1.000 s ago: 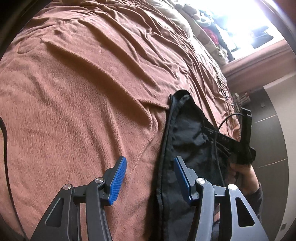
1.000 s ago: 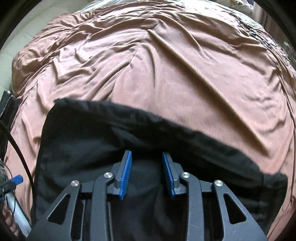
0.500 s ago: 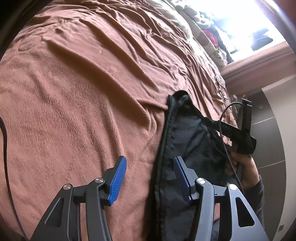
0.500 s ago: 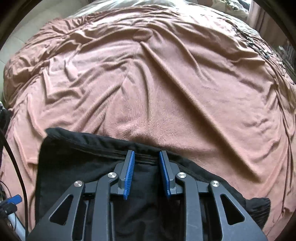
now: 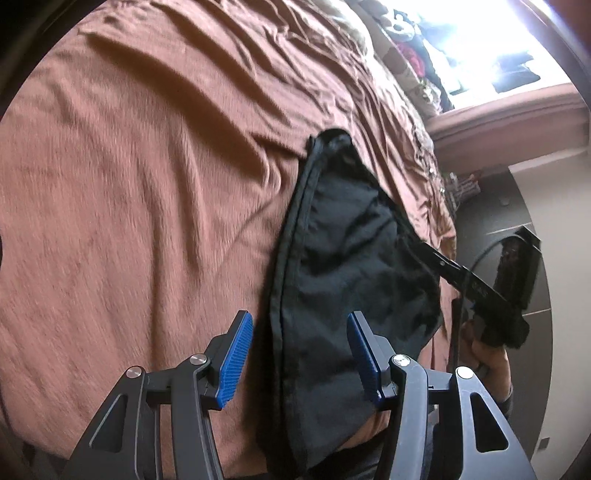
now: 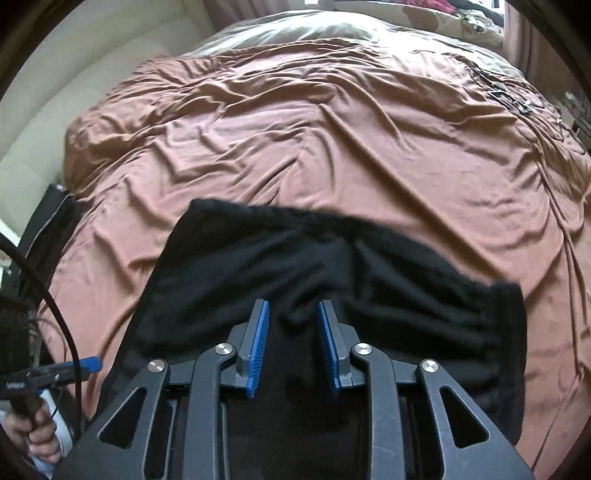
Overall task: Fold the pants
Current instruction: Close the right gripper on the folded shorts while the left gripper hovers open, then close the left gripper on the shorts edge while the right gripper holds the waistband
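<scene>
Black pants (image 5: 351,258) lie on a brown bedspread (image 5: 147,184), near its front edge. In the right wrist view the pants (image 6: 406,306) bunch in folds that run toward my right gripper (image 6: 293,304), which is shut on a pinch of the cloth and holds it raised. The left wrist view shows the same gripper (image 5: 424,254) lifting the pants' right side into a tent. My left gripper (image 5: 299,317) hovers open over the seamed left edge of the pants, and its pads touch nothing. Its blue tip (image 6: 92,363) shows at the lower left.
The rumpled bedspread (image 6: 332,147) stretches far beyond the pants. Cream bedding (image 6: 314,26) lies at the back. A heap of clothes (image 5: 410,55) sits under the bright window. A dark box (image 6: 55,214) and cables (image 6: 55,314) stand by the bed's left side.
My right gripper narrowed on the pants' edge, then rose and drew back, dragging the cloth into folds. My left gripper slid right, so the pants' seam now lies between its fingers.
</scene>
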Demonstrator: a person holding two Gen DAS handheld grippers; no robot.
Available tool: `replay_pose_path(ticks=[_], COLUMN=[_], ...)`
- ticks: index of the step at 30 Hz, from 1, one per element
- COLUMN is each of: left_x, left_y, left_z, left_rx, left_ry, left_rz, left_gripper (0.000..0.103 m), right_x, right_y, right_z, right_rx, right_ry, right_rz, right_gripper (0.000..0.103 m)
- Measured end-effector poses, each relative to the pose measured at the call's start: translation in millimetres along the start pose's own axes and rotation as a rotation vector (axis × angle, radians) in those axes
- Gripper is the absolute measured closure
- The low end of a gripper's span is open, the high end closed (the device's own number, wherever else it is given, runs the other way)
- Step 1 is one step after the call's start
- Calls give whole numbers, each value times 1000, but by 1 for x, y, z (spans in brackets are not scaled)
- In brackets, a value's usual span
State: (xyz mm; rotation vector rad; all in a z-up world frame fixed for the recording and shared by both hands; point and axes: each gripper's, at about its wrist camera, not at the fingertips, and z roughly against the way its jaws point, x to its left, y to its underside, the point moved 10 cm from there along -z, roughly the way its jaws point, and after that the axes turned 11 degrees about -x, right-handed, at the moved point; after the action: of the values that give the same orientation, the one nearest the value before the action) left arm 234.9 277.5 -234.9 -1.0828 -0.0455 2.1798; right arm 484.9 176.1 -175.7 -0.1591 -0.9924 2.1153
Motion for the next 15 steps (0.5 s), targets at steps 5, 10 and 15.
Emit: replay_pose_path(ticks=[5,10,15], left_x=[5,11,14], left_y=[18,29,38], left_z=[-3,-3,1], left_rx=[39,63,89], left_ry=[-31,-61,-93], left_rz=[20,42,64], left_gripper=[47,47,47], right_x=[5,5,-5], right_y=[28,45,59], right_z=[16,22,19], right_rx=[-3,-2,3], right_ry=[-56,-84,-91], right_rz=[1,17,-3], right_gripper=[78,78,78])
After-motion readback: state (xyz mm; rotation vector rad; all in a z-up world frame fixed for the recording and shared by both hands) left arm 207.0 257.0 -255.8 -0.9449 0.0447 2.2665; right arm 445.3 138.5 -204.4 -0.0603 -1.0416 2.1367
